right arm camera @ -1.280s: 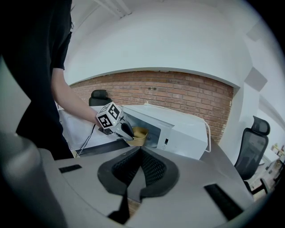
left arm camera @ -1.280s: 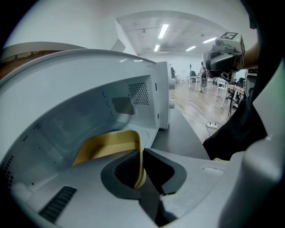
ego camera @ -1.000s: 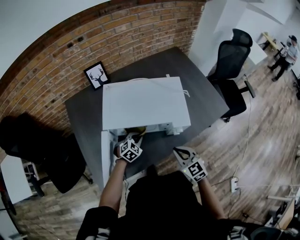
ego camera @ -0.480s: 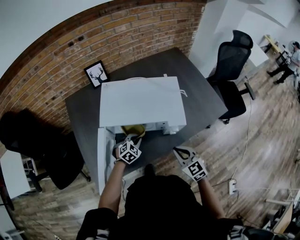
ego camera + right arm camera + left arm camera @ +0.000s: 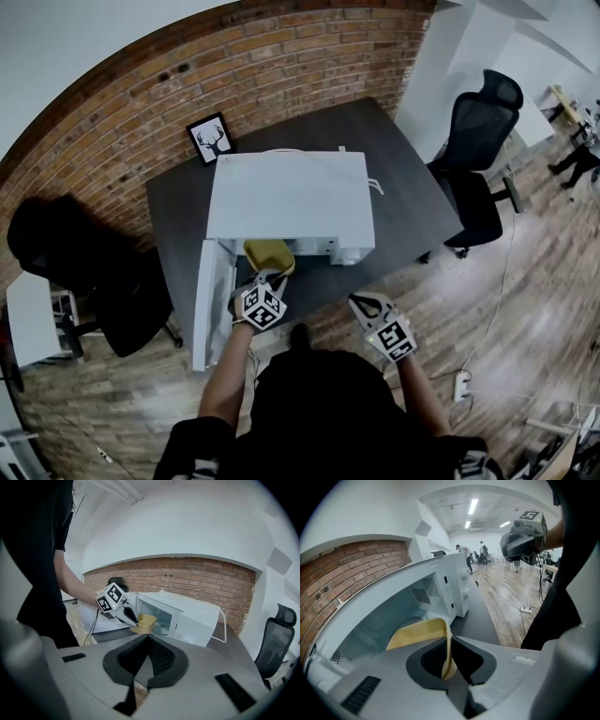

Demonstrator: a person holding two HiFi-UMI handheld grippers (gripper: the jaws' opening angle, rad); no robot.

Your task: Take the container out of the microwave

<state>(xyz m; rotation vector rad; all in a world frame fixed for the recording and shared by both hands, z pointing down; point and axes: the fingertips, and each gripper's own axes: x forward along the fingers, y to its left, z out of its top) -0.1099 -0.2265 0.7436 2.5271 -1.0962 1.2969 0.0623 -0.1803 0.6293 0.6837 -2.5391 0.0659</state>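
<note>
Yellow container [image 5: 269,255] is hanging at the microwave's [image 5: 291,197] mouth, rim clamped in the left hand-held gripper [image 5: 269,277], wanting a level, straight pull; the right hand-held gripper [image 5: 361,301] is idling closed, empty.

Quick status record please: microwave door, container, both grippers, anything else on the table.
microwave: white, on the dark table
door: swung open to the left
container: yellow, in the microwave's opening, partly out
left gripper: shut on the container's edge
right gripper: shut, empty, held clear of the microwave, near the person's body
also on table: framed deer picture by the brick wall
</note>
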